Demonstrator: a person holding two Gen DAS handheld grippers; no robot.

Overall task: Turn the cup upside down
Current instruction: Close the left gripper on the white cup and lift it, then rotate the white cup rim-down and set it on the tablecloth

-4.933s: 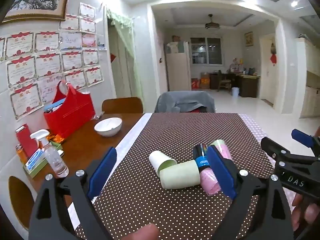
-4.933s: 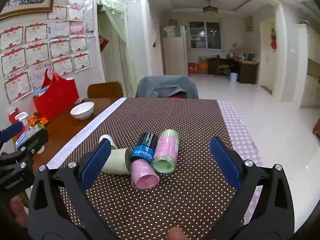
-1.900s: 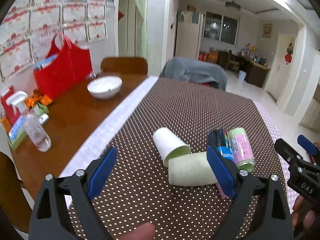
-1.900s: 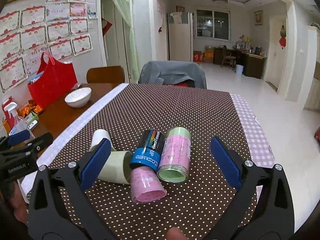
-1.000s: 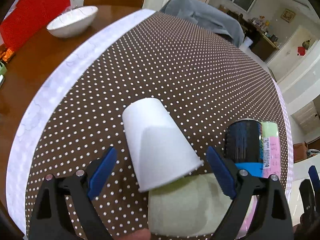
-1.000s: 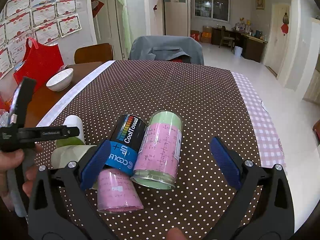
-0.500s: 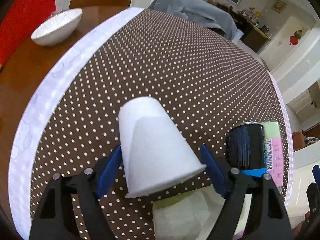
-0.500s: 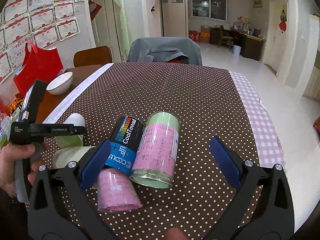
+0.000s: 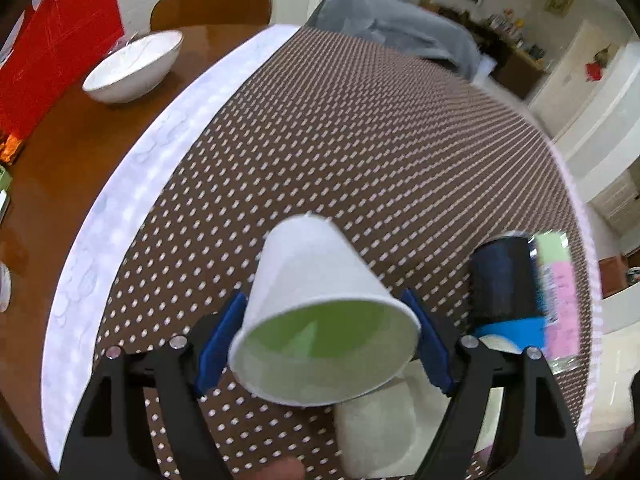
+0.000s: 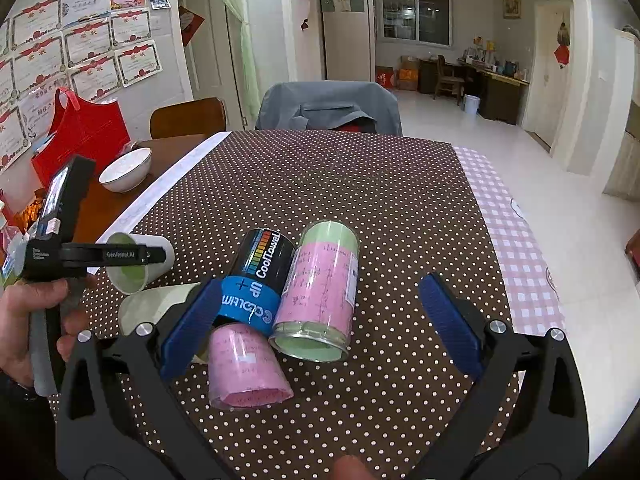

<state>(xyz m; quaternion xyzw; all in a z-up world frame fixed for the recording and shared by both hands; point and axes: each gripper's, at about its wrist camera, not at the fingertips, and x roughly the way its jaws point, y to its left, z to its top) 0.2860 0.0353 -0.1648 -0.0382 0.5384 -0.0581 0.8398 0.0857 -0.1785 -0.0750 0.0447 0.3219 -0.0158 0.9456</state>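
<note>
My left gripper [image 9: 324,336] is shut on a white paper cup with a green inside [image 9: 316,300]; the cup is lifted off the dotted cloth, its mouth tilted toward the camera. The same cup [image 10: 138,266] shows in the right wrist view, held by the left gripper [image 10: 120,256]. A second pale cup [image 9: 376,428] lies on its side below it, also visible in the right wrist view [image 10: 156,308]. My right gripper [image 10: 320,320] is open and empty, hovering over the lying cans.
A black and blue can [image 10: 256,276], a pink and green can [image 10: 320,296] and a pink cup [image 10: 244,364] lie on the brown dotted tablecloth [image 10: 340,184]. A white bowl [image 9: 132,66] and a red bag [image 9: 52,52] stand on the wooden table at left.
My left gripper has closed on the white cup and lifted it, tipping its mouth toward the camera. The right gripper has stayed about where it was, open.
</note>
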